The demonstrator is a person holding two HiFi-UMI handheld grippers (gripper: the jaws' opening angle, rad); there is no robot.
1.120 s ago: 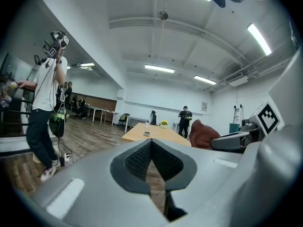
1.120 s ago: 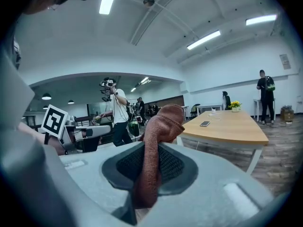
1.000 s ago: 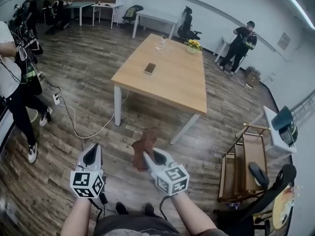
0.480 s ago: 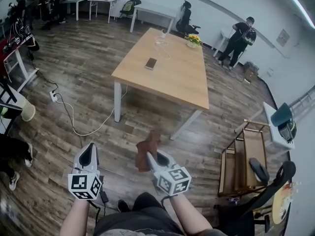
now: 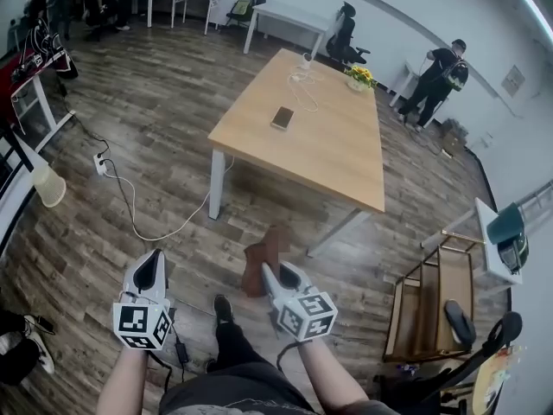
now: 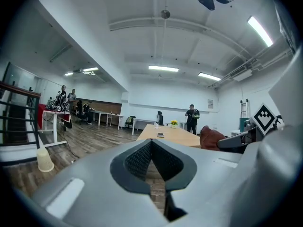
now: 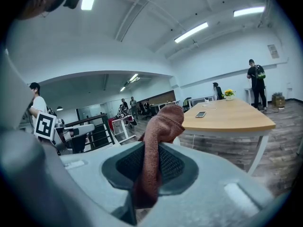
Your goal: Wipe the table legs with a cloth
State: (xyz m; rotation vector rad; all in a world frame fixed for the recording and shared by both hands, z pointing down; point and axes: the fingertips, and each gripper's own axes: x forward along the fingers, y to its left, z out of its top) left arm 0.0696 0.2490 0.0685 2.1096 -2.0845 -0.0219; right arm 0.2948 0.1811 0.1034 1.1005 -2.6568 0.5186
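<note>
Two grippers up. My right gripper is clamped on the brown cloth, in the air short of the table's near corner leg. My left gripper is pinched together on nothing. The cloth looks soft, light and floppy, so I judge the mid-fold grip suits it.

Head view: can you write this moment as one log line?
right gripper: shut on brown cloth | left gripper: shut, empty | light wooden table with white legs: ahead, untouched
</note>
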